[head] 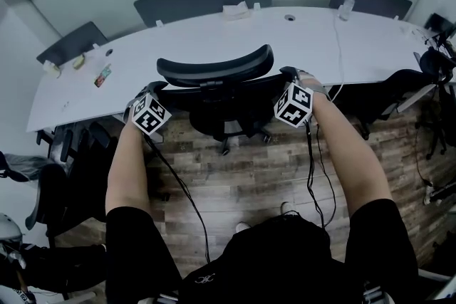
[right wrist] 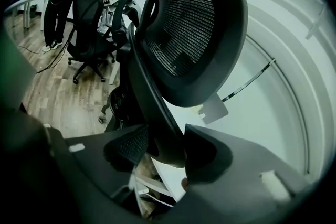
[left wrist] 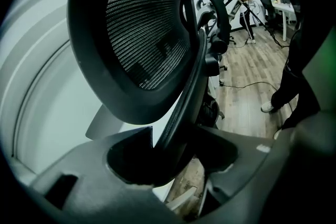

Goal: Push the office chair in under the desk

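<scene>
**Tools clamped on the office chair (head: 214, 92) at the tabletop (head: 214, 28) edge**

Wide and white, the tabletop spans the head view. The office chair stands centred at its near edge, facing it. The seat appears to be under the tabletop already. The backrest sits close to the edge, the headrest (head: 214, 67) rises above it, and the wheeled base shows on the wood floor (head: 235, 174) just behind. The left tool (left wrist: 176, 134) is closed on the left side of the back frame (left wrist: 184, 92), which runs up between its jaws. The right tool (right wrist: 166, 131) grips the right side of the frame the same way.

Judged from this, the push is at or near its end. If anything is left, it is a short, even shove with both hands, so the chair rolls straight and does not swivel. That shove should stop before the backrest knocks the tabletop edge. After that, the jaws need to part and both tools need to draw back clear of the frame.
</scene>
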`<move>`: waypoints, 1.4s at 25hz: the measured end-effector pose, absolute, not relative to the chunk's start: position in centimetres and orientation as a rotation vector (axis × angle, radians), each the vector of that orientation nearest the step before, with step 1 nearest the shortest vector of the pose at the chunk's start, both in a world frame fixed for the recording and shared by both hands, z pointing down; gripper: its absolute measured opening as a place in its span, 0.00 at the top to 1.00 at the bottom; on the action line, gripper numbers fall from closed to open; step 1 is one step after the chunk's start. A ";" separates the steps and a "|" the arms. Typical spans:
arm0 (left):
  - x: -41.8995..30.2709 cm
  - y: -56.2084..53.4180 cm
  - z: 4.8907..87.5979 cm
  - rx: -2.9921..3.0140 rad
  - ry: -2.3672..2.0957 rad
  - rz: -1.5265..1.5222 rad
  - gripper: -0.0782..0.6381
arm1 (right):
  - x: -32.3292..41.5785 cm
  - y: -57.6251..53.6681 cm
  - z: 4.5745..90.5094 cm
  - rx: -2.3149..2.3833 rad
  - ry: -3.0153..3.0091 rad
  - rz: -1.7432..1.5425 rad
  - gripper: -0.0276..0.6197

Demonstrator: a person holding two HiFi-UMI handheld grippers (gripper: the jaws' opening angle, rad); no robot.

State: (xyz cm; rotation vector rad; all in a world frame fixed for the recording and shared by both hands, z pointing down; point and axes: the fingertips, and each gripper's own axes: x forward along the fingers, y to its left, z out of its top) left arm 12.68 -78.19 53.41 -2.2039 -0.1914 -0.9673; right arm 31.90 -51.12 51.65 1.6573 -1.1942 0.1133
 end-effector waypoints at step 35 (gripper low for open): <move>5.1 -57.0 38.5 -3.068 0.636 -0.226 0.88 | 17.8 -40.4 38.6 2.687 -1.557 0.066 0.95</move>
